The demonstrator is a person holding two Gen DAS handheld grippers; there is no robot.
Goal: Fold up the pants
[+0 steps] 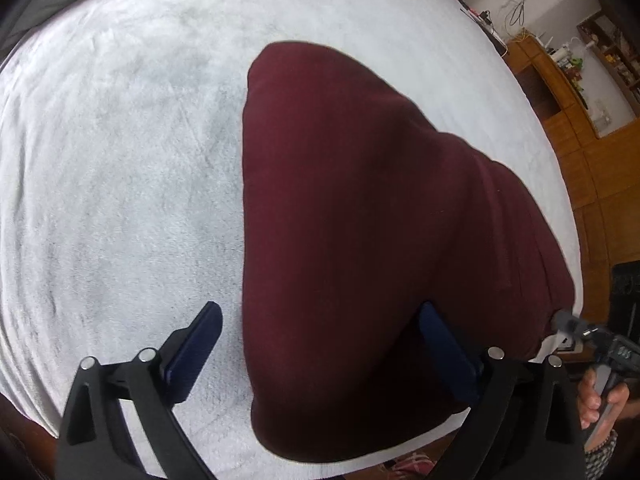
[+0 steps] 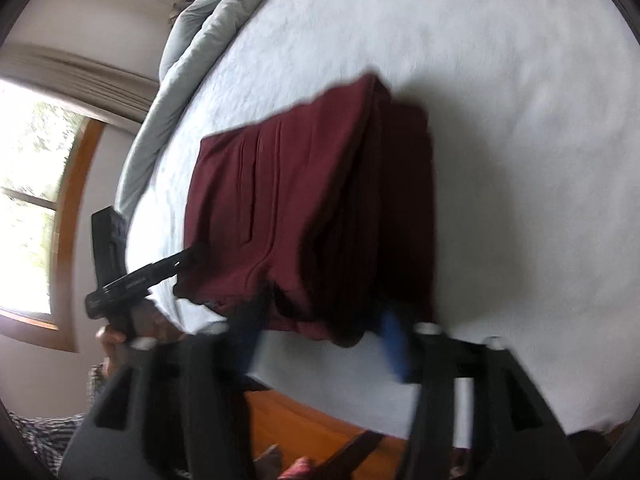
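The maroon pants lie folded into a thick stack on the white blanket. In the left wrist view my left gripper stands wide open over the stack's near left edge. One blue pad is over the blanket and the other over the cloth, and neither presses on anything. The right wrist view is blurred. It shows the pants with their layered near edge lying between the spread fingers of my right gripper, and the pads do not pinch the cloth.
The bed's near edge runs just below the pants, with wooden floor beyond it. A grey duvet is bunched at the bed's far side near a window. Wooden shelves stand past the bed. A hand grips a gripper handle.
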